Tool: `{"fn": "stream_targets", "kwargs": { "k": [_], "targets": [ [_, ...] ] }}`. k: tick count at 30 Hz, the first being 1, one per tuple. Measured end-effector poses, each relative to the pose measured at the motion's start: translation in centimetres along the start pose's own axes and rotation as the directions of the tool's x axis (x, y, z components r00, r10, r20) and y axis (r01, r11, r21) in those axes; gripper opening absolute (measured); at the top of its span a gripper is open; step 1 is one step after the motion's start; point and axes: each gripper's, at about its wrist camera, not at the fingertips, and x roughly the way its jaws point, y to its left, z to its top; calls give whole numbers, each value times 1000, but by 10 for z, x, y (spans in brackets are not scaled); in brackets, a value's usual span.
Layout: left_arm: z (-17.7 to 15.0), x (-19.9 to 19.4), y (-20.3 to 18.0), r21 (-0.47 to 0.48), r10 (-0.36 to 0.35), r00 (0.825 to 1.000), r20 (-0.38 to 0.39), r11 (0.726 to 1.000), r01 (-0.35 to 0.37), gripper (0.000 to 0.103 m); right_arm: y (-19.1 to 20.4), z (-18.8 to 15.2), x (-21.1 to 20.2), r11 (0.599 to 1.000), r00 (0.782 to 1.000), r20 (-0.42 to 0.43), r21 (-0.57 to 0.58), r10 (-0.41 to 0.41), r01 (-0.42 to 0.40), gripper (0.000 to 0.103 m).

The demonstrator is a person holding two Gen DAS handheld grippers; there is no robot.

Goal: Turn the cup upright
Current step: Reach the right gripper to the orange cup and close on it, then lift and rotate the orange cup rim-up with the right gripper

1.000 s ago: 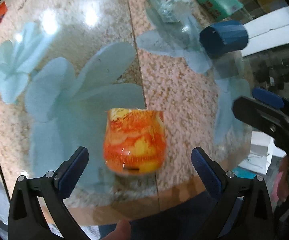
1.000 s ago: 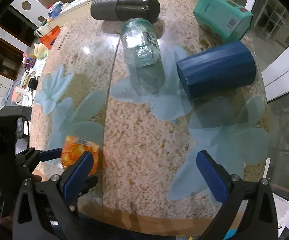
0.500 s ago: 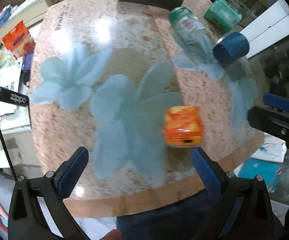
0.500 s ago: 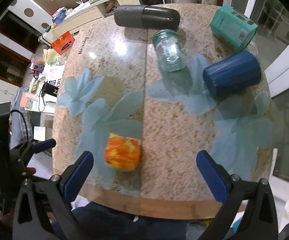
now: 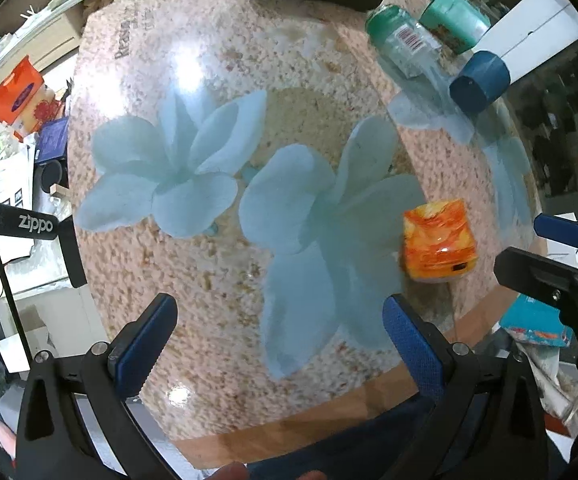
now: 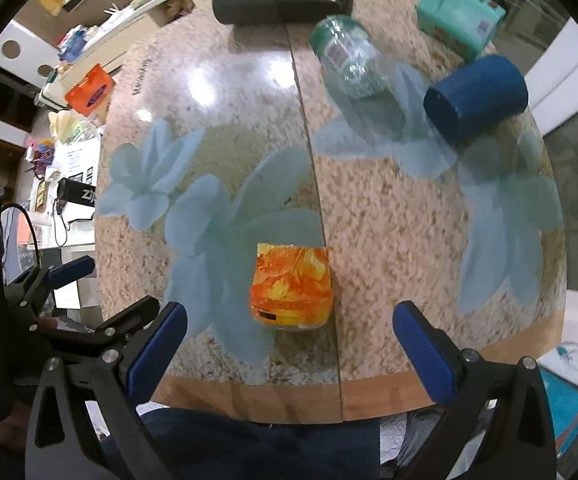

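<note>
An orange and yellow cup (image 5: pixel 439 246) (image 6: pixel 291 286) stands on the speckled table (image 5: pixel 217 280) near its front edge, on a pale blue flower print. Whether its mouth faces up or down I cannot tell. My left gripper (image 5: pixel 277 340) is open and empty, above the table and left of the cup. My right gripper (image 6: pixel 289 346) is open and empty, just in front of the cup, which lies between the lines of its fingers. The right gripper also shows at the right edge of the left wrist view (image 5: pixel 561 256).
At the far side lie a dark grey bottle (image 6: pixel 283 0), a clear green-capped jar (image 6: pixel 349 62), a dark blue cup on its side (image 6: pixel 477 98) and a teal box (image 6: pixel 459 16). The wooden table edge (image 6: pixel 289 400) is close to me. Clutter sits beyond the table's left side.
Both grippers have pulled back and up from the table, so more of it shows. The left gripper has shifted left, away from the cup. The cup stays in place.
</note>
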Motion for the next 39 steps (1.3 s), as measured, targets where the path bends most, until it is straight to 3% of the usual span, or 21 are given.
{"fn": "stream_targets", "kwargs": {
  "k": [7,20,21,23,24,28,34,39],
  "targets": [
    [-4,17,9,-1,-48,997,-54,999,48,103,0,9,34,999,997,-67,37,-23,26,103],
    [-2,42,33,-59,-77,990,-119,996,70,103,-3,21,86,996,984,-177,84,-18,34,102],
    [-1,44,35,-64,-80,990,-119,995,73,103,-3,21,89,996,983,-184,87,-15,31,100],
    [1,46,38,-71,-86,989,-120,994,78,103,-1,20,96,996,979,-203,92,0,19,81],
    [2,47,39,-71,-89,989,-119,994,81,103,0,19,97,996,978,-206,86,-12,30,80],
    [6,50,45,-84,-99,988,-119,992,90,103,8,19,99,997,979,-201,59,-38,51,64],
    [12,51,47,-90,-104,989,-110,991,94,103,-3,17,96,997,981,-194,79,19,-3,63],
    [10,46,43,-86,-93,991,-96,993,85,103,-17,21,66,997,992,-122,65,39,-32,63]
  ]
}}
